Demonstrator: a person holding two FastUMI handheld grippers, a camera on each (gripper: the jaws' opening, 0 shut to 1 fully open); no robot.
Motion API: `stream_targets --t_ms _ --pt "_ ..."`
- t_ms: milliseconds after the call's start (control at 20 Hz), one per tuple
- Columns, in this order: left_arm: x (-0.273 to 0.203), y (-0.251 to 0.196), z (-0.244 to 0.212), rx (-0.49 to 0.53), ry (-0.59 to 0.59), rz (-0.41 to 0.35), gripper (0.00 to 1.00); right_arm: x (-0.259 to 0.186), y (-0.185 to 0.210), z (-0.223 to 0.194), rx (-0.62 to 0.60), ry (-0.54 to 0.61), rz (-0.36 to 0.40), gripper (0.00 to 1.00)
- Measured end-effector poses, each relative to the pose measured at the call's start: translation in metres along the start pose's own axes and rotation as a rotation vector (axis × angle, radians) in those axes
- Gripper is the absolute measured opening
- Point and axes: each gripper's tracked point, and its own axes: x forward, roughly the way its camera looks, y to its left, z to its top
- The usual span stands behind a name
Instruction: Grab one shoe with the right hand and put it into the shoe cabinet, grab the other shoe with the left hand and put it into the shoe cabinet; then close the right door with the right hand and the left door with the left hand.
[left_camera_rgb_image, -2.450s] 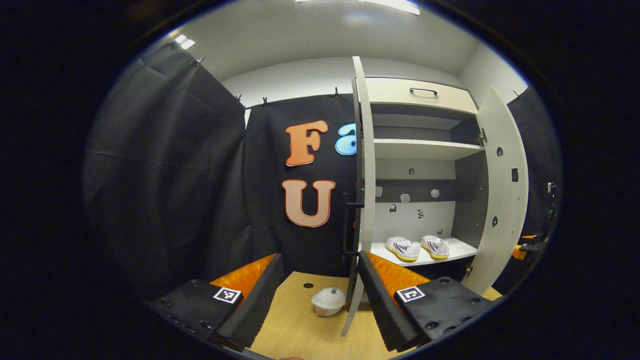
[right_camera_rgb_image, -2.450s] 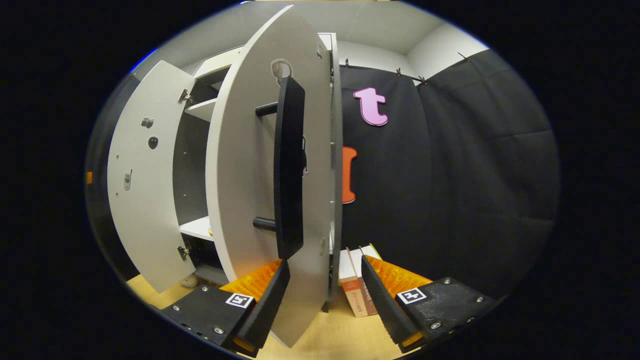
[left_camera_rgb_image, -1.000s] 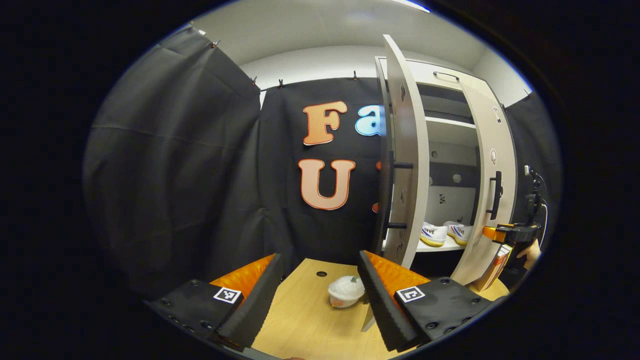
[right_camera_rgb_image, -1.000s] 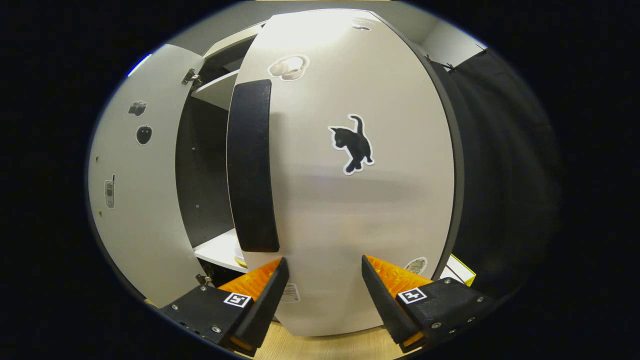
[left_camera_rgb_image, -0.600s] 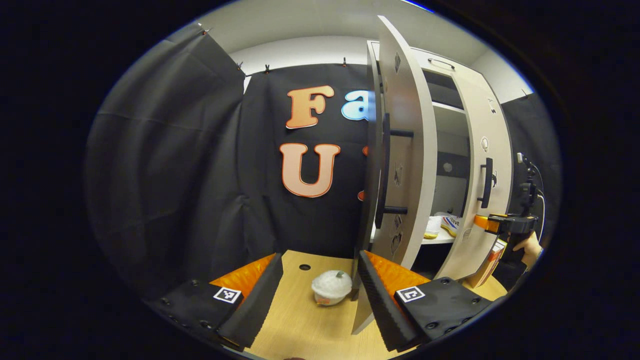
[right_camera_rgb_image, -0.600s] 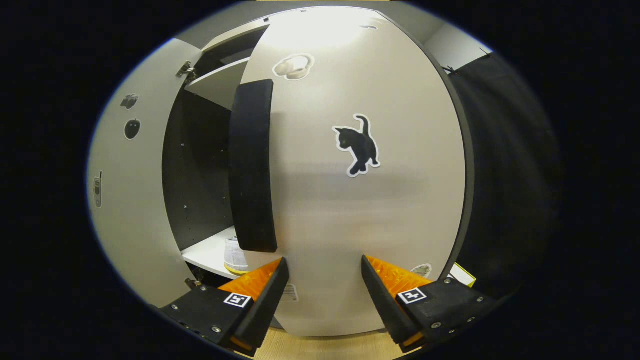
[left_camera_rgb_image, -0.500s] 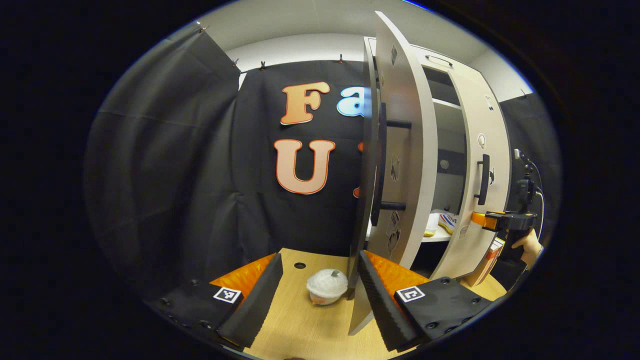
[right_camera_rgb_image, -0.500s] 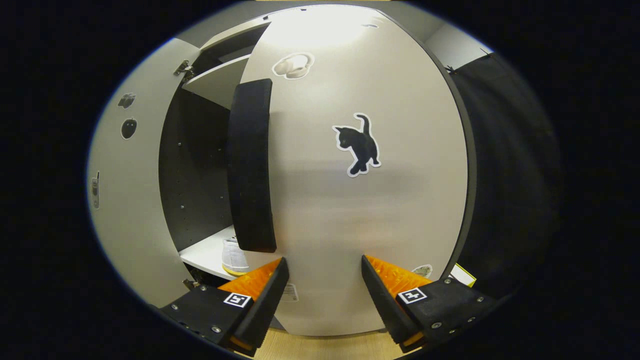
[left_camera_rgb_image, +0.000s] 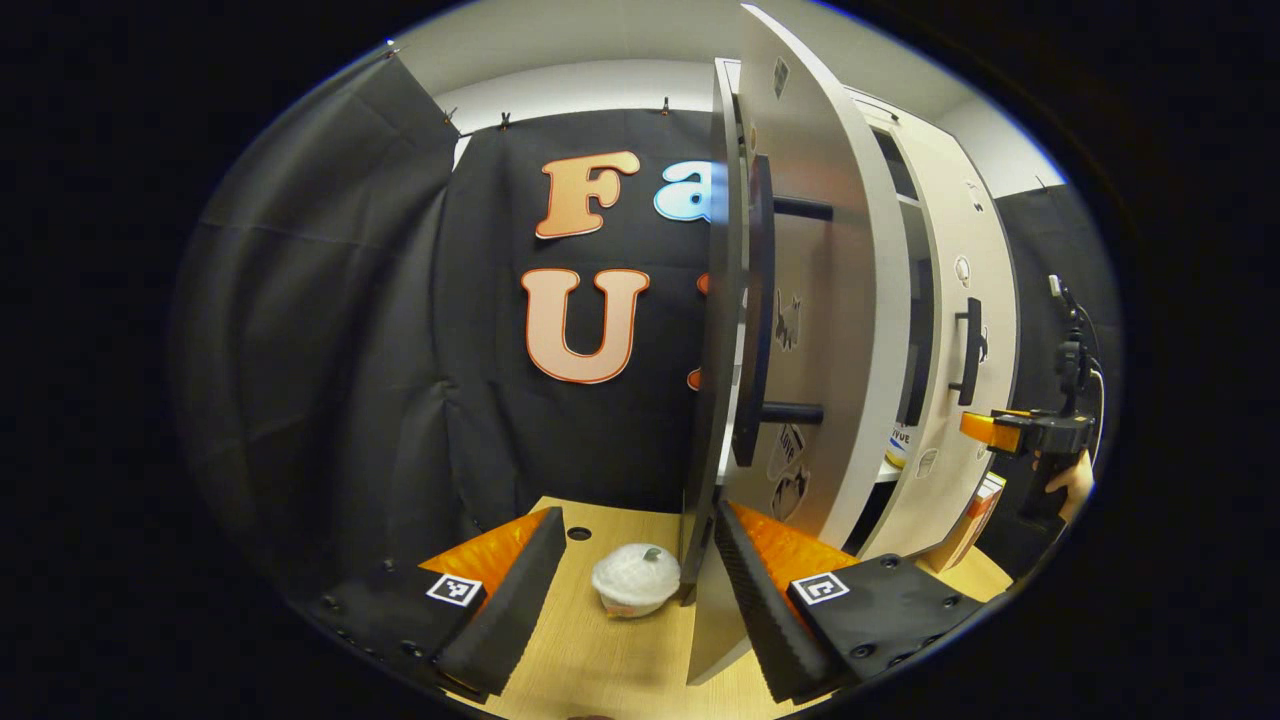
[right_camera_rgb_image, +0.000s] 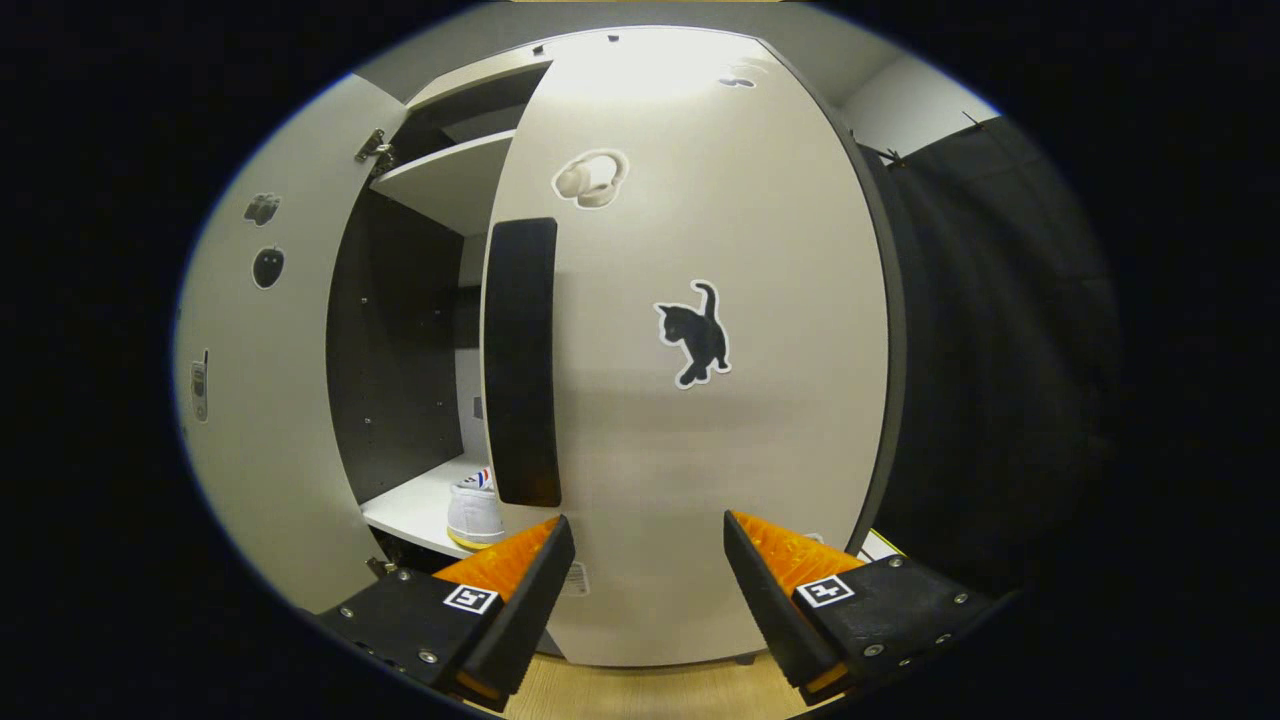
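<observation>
With a shoe (right_camera_rgb_image: 474, 510) shelved, both doors (right_camera_rgb_image: 690, 400) are left ajar before wide-spread, empty grippers (right_camera_rgb_image: 645, 590).

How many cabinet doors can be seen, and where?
2. In the right gripper view: left door open at the left, right door partly closed in the centre.

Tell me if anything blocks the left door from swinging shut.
Nothing visible does. The left door stands open, its edge between the left gripper's open fingers. The white cup sits on the table outside the door. The shoe lies on the shelf inside; its toe is hidden.
</observation>
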Motion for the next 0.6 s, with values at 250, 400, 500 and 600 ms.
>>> stream_targets --t_ms 250,400,500,600 --pt "0.0 -0.014 0.001 0.037 0.009 -0.035 0.98 -0.033 -0.016 0.007 0.001 -0.023 -0.024 0.93" --pt "-0.003 -0.032 0.001 0.042 0.008 -0.068 0.99 -0.048 -0.029 0.009 0.028 -0.03 -0.035 0.93" --pt "-0.005 -0.056 -0.001 0.02 0.014 -0.133 0.96 -0.057 -0.038 0.009 0.041 -0.034 -0.043 0.92" --pt "-0.006 -0.073 0.001 0.035 0.009 -0.166 0.96 -0.066 -0.049 0.008 0.044 -0.037 -0.057 0.93"
